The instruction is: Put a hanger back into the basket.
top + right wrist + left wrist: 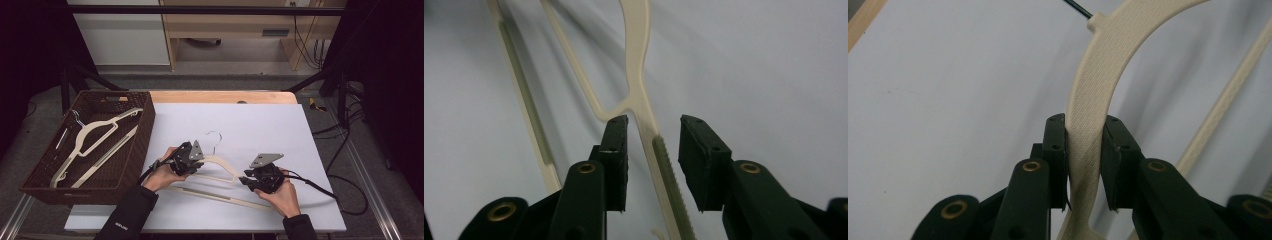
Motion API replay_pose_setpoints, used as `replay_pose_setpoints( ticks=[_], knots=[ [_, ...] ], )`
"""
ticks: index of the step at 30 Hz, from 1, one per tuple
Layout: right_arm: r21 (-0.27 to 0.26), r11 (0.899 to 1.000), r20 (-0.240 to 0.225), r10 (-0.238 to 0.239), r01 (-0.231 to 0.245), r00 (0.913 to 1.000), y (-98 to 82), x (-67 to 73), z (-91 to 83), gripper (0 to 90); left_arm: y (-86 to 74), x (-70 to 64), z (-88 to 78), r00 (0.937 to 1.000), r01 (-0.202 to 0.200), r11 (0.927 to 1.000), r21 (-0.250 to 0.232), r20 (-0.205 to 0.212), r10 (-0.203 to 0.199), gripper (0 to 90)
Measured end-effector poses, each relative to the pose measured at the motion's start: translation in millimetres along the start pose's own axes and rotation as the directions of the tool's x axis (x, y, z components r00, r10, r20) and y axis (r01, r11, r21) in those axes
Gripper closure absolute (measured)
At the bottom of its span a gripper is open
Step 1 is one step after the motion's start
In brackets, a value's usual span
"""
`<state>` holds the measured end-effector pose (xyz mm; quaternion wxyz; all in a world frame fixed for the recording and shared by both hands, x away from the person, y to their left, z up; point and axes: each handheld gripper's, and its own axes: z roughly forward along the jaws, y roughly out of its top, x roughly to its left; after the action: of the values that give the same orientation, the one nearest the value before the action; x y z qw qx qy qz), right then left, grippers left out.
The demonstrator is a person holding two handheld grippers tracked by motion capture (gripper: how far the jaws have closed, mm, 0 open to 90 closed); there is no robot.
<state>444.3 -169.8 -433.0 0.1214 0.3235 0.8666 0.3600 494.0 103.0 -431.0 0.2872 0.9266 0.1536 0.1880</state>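
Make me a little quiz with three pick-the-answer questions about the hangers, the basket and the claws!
1. Where does the brown basket sit?
A. at the left of the table
B. at the right of the table
C. on the floor

2. How many cream hangers are there in all?
A. one
B. two
C. four

3. What is the left claw doing?
A. hanging open over the basket
B. squeezing an arm of the hanger on the table
C. holding a cable

Answers:
1. A: the high view shows the basket at the left edge, beside the white sheet.
2. B: one hanger in the basket, one on the sheet between the hands.
3. B: in the left gripper view both pads press on the cream arm. The right claw stands open around the other arm, not touching it.
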Motion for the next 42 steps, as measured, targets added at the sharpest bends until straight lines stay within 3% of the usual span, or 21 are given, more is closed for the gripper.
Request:
replay_pose_setpoints(
  ticks=[7, 12, 17, 20, 26, 27, 32, 36, 42],
  knots=[
    [-0.076, 0.997, -0.1, 0.007, -0.015, 0.995, 12.0, -3.2, -4.9, 52.2, -4.1, -18.3, -12.7, 0.9992, -0.001, 0.9998, -0.018, -0.04, 0.0, 74.9],
    [-0.071, 0.997, -0.184, -0.003, -0.01, 0.983, 24.6, -3.1, 2.9, 49.9, -8.4, -26.1, -20.1, 0.9981, 0.001, 0.9994, -0.035, -0.061, -0.003, 75.0],
    [-0.048, 0.999, -0.216, -0.015, 0.005, 0.9763, 32.9, -2.0, 14.9, 53.4, -8.2, -33.8, -26.5, 0.9976, -0.007, 0.9979, -0.064, -0.069, 0.002, 75.2],
    [-0.045, 0.999, -0.279, -0.008, -0.005, 0.9602, 35.5, -1.6, 19.9, 61.3, -6.4, -39.9, -28.8, 0.9975, -0.024, 0.9971, -0.073, -0.068, 0.019, 75.2],
    [-0.014, 1.0, -0.341, -0.018, 0.014, 0.9397, 34.4, -1.2, 22.7, 76.3, -3.2, -47.0, -30.5, 0.9979, -0.042, 0.9949, -0.092, -0.053, 0.037, 75.4],
    [-0.012, 1.0, -0.336, -0.023, 0.02, 0.9415, 34.1, -1.3, 22.0, 79.2, -3.0, -47.7, -31.1, 0.9982, -0.039, 0.995, -0.092, -0.048, 0.035, 75.4],
    [0.003, 0.999, -0.38, -0.028, 0.032, 0.9245, 34.4, -2.1, 18.7, 81.0, -3.9, -48.5, -35.4, 0.9995, -0.023, 0.9935, -0.111, -0.022, 0.021, 75.3],
    [-0.012, 0.999, -0.421, -0.037, 0.036, 0.9062, 34.6, -1.6, 15.3, 82.6, -4.0, -49.2, -42.1, 0.9999, -0.014, 0.9921, -0.125, 0.005, 0.014, 75.3],
    [-0.031, 0.999, -0.458, -0.051, 0.041, 0.8876, 33.6, 1.9, 7.0, 84.8, -4.3, -50.7, -48.5, 0.9991, 0.002, 0.9889, -0.149, 0.042, 0.005, 75.1]
  ],
)
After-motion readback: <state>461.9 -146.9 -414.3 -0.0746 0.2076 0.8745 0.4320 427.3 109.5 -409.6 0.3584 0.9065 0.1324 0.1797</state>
